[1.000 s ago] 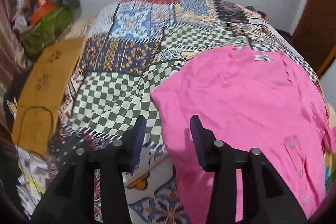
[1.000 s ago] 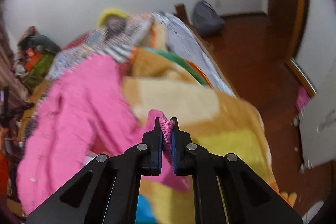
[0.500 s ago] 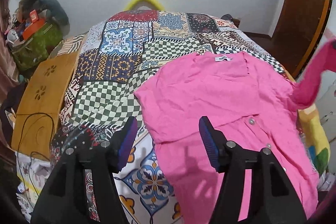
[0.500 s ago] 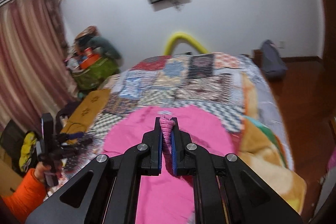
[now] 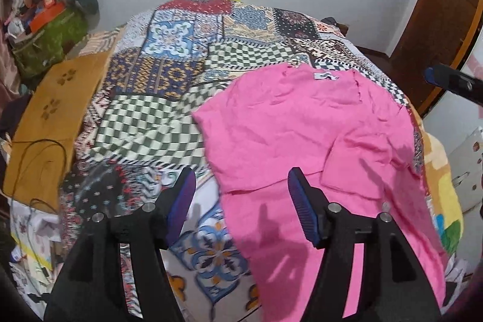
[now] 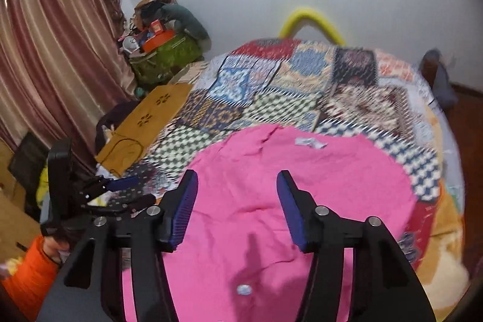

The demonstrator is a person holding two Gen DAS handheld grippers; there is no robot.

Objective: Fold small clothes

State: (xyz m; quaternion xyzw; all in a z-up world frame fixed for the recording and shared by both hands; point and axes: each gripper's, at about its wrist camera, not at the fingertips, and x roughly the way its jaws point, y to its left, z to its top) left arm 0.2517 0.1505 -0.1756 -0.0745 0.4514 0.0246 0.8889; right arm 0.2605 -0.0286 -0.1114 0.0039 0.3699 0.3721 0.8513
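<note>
A pink buttoned shirt lies spread on the patchwork bedspread, white neck label at the far end, both sleeves folded in over the body. It also shows in the right wrist view. My left gripper is open and empty, above the shirt's left edge near the hem. My right gripper is open and empty, above the shirt's middle. The left gripper shows at the left of the right wrist view, and a right fingertip shows at the right edge of the left wrist view.
A brown wooden board with a black cable lies at the bed's left. A green bag piled with items stands in the far left corner. A wooden door is at the right. A yellow-orange blanket hangs off the bed's right side.
My right gripper carried the pink sleeve over the shirt, opened and let it go; the sleeve now lies folded on the body. My left gripper opened wider and stayed near the shirt's left edge.
</note>
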